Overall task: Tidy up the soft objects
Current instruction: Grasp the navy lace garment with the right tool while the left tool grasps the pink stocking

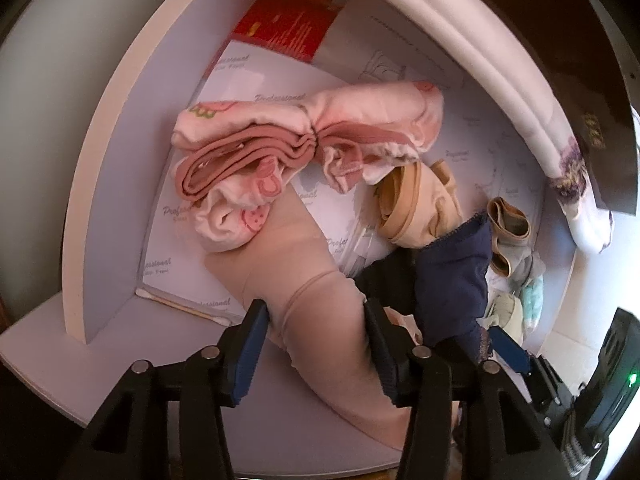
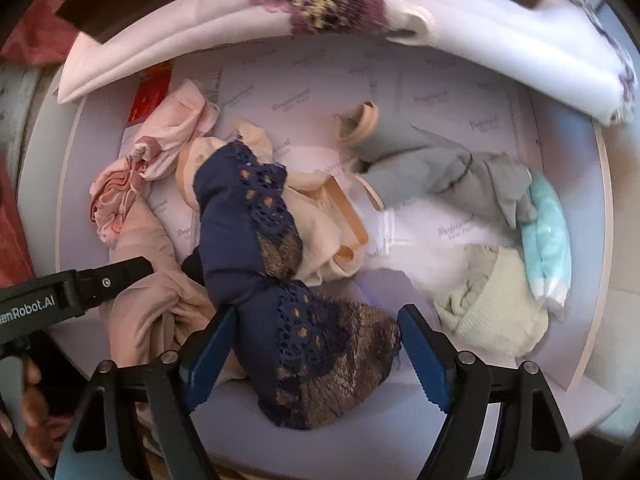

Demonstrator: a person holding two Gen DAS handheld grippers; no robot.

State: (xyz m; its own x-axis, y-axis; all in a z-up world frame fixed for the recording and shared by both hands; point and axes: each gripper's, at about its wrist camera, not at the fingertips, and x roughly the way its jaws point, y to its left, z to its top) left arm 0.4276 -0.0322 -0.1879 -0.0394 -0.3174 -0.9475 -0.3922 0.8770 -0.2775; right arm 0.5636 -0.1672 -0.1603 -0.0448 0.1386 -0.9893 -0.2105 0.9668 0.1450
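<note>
In an open white drawer point(image 1: 120, 208) lie several soft garments. My left gripper point(image 1: 316, 320) is shut on a beige-pink stocking point(image 1: 304, 264) that runs up toward a folded pink printed garment point(image 1: 304, 136). From the right wrist view the left gripper's finger point(image 2: 120, 276) rests in the bunched stocking point(image 2: 152, 304). My right gripper point(image 2: 316, 332) points down and is shut on a navy lace garment point(image 2: 256, 240), which fills the gap between both blue pads. That navy garment point(image 1: 452, 272) also shows in the left wrist view, with a right pad point(image 1: 508, 348) beside it.
Tan underwear point(image 2: 320, 216), a grey garment point(image 2: 432, 168), a pale green knit piece point(image 2: 496, 304) and a light blue packet point(image 2: 548, 232) fill the drawer's right side. A floral white cloth point(image 2: 360, 16) hangs over the back edge. Printed liner paper point(image 1: 256, 80) and a red card point(image 1: 288, 28) lie underneath.
</note>
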